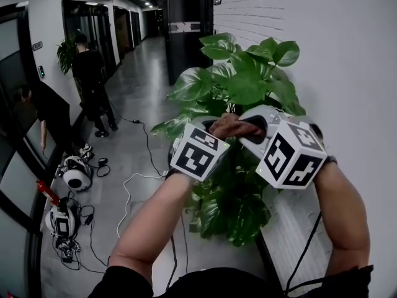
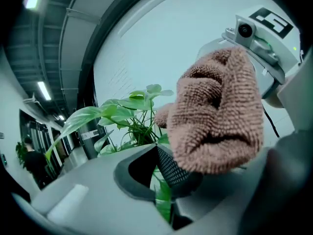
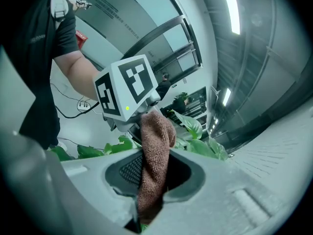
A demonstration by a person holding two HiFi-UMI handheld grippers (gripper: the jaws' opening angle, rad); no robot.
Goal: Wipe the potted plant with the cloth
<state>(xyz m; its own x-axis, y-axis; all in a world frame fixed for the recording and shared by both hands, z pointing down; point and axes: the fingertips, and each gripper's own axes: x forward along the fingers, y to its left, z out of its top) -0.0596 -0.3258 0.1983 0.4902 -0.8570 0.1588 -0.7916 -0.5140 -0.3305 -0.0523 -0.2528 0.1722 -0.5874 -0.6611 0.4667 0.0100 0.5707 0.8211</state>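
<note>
Your right gripper (image 3: 149,180) is clamped on the cloth (image 3: 155,146). In the right gripper view the brown cloth fills the gap between the two jaws, runs down into the slot at their base and stands up above the tips as a rounded fold. A sliver of green shows under the cloth at the bottom of the slot.

Your left gripper (image 2: 164,182) is closed down to a narrow slit, with a green leaf (image 2: 161,199) running through it. In the left gripper view the cloth hangs just in front of those jaws and lies over the black ribbed pad of one of them. The body and marker cube of the right gripper sit directly behind the cloth.

In the head view the two grippers are close together, cubes side by side, with the cloth bunched between them. Both are pushed into the foliage of the potted plant (image 1: 248,82), at about mid-height. The plant stands against the white wall (image 1: 347,54) on your right; leaves spread above and below the grippers. The pot itself cannot be seen.

To your left a corridor floor (image 1: 139,104) runs away from you. A person in black (image 1: 90,73) stands there, well apart from the plant. Cables (image 1: 133,185) trail across the floor, and two white devices (image 1: 75,174) sit near the glass doors.
</note>
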